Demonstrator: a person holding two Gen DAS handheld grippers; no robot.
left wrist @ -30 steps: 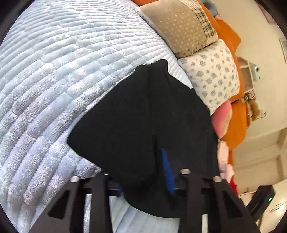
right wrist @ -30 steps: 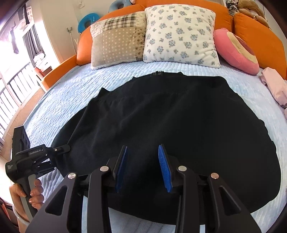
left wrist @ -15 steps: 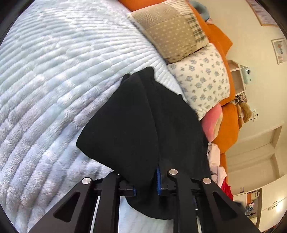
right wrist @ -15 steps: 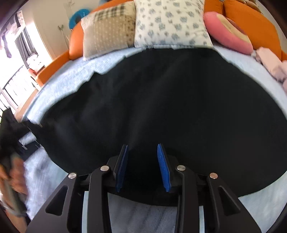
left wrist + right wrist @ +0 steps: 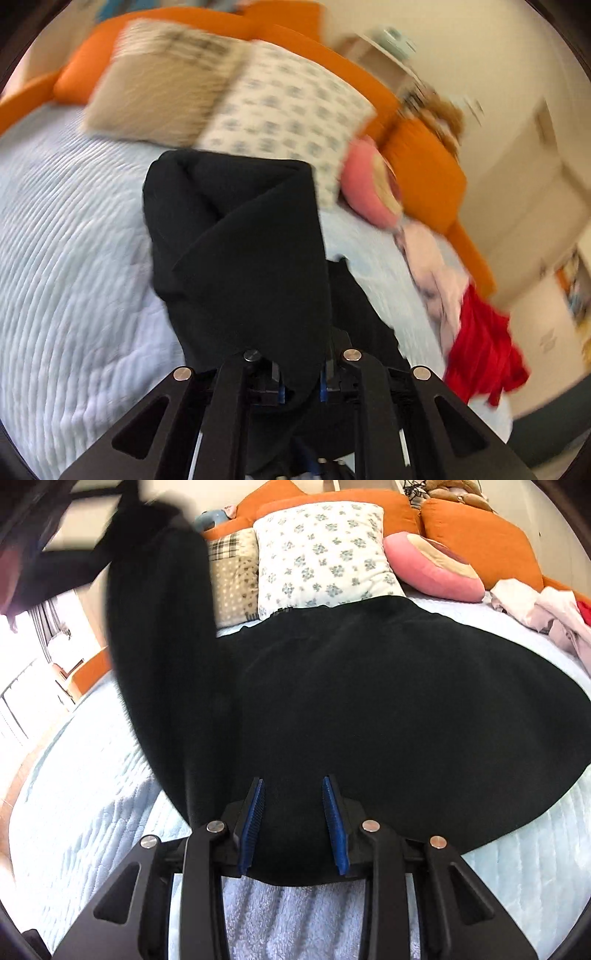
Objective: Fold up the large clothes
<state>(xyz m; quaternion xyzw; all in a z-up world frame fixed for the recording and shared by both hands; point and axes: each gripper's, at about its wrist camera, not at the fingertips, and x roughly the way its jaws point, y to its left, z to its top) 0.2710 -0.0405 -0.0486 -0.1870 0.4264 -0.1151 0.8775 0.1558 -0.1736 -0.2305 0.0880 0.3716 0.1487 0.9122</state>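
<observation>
A large black garment [image 5: 388,701] lies spread on the pale blue bedspread [image 5: 92,812]. My left gripper [image 5: 301,380] is shut on one edge of the black garment [image 5: 251,258] and holds it up, so the cloth hangs in a folded drape over the bed. In the right wrist view that raised part [image 5: 159,627] rises as a dark, blurred column at the left. My right gripper [image 5: 293,823] sits low at the near hem. Its blue pads [image 5: 251,823] stand apart with the hem between them, not pinching it.
Against the orange headboard [image 5: 480,535] lean a floral pillow [image 5: 325,554], a beige patchwork pillow [image 5: 236,579] and a pink cushion [image 5: 432,568]. A heap of pale pink and red clothes [image 5: 472,325] lies at the bed's right side. A bright window [image 5: 22,686] is at the left.
My left gripper closed on the garment's left edge, then rose and swung it up and across. My right gripper sank closer to the near hem, its jaws hardly changed.
</observation>
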